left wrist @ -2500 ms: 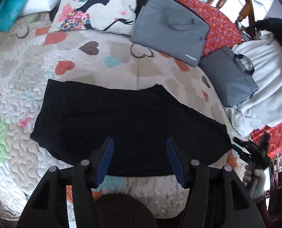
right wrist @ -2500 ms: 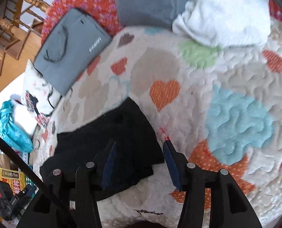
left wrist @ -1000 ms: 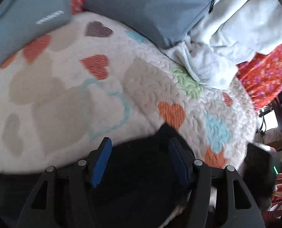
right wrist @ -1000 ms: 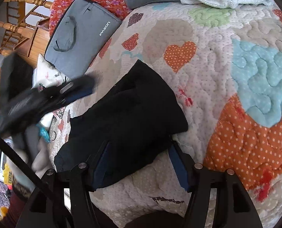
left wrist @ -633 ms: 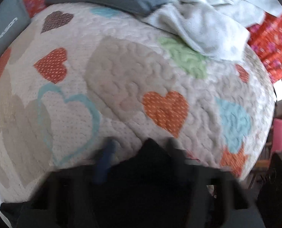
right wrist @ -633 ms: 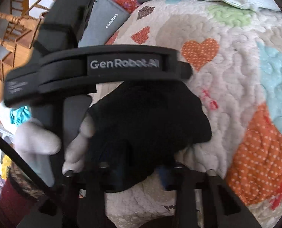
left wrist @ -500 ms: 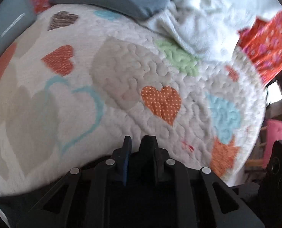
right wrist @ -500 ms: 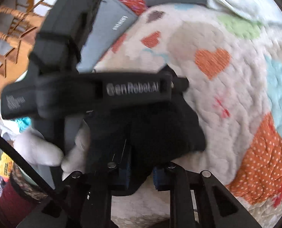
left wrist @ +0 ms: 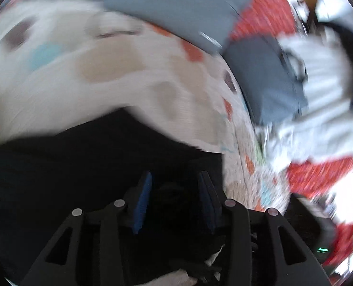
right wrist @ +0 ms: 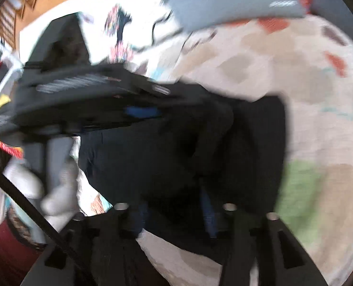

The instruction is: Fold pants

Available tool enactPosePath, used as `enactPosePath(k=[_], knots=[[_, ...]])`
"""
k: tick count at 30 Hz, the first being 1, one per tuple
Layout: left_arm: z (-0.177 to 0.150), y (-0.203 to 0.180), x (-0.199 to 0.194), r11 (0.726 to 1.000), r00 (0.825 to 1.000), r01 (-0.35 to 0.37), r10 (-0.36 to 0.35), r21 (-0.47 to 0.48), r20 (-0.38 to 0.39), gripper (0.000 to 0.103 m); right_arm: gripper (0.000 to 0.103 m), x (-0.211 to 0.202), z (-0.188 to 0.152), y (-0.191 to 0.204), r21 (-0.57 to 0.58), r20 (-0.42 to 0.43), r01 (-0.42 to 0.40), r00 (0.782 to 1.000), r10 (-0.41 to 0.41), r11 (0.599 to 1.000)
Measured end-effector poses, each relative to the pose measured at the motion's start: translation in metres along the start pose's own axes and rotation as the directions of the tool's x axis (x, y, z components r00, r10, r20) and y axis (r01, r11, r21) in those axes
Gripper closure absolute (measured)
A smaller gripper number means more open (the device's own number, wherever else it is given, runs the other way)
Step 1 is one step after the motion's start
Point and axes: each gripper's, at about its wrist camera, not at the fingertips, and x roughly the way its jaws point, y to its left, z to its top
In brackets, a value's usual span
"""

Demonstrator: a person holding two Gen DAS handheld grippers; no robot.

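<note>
Since half a second ago you have swept both hand-held grippers across the bed, carrying the pant end over onto the rest of the black pants (left wrist: 81, 162). Your left hand-held gripper (left wrist: 174, 197) is opening, its blue pads narrowly apart over dark cloth; whether they press it is blurred. Your right hand-held gripper (right wrist: 176, 214) is opening too, pants between its fingers. The pants lie doubled on the heart-patterned quilt (right wrist: 319, 109).

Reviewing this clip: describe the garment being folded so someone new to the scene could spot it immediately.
Start with the pale quilt printed with coloured hearts. On its near side, right ahead of both grippers, lie the pants, a flat, plain black piece of cloth. The grey bags and white fabric farther back are lighter.
</note>
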Motion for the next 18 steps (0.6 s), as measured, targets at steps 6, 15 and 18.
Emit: enactPosePath(k=[6, 15, 18], knots=[[-0.030, 0.083, -0.076, 0.973, 0.984, 0.088, -0.051, -0.214, 0.169, 0.055, 0.026, 0.012, 0.006, 0.031, -0.080, -0.023, 0.009, 1.000, -0.011, 0.997], [-0.085, 0.106, -0.122, 0.951, 0.964, 0.111, -0.032, -0.289, 0.266, 0.054, 0.032, -0.030, 0.017, 0.057, -0.097, 0.029, 0.077, 0.997, -0.075, 0.992], [-0.103, 0.111, -0.136, 0.944, 0.954, 0.129, -0.034, -0.304, 0.297, 0.053, 0.043, -0.036, 0.025, 0.039, -0.029, 0.042, 0.211, 0.977, -0.210, 0.977]])
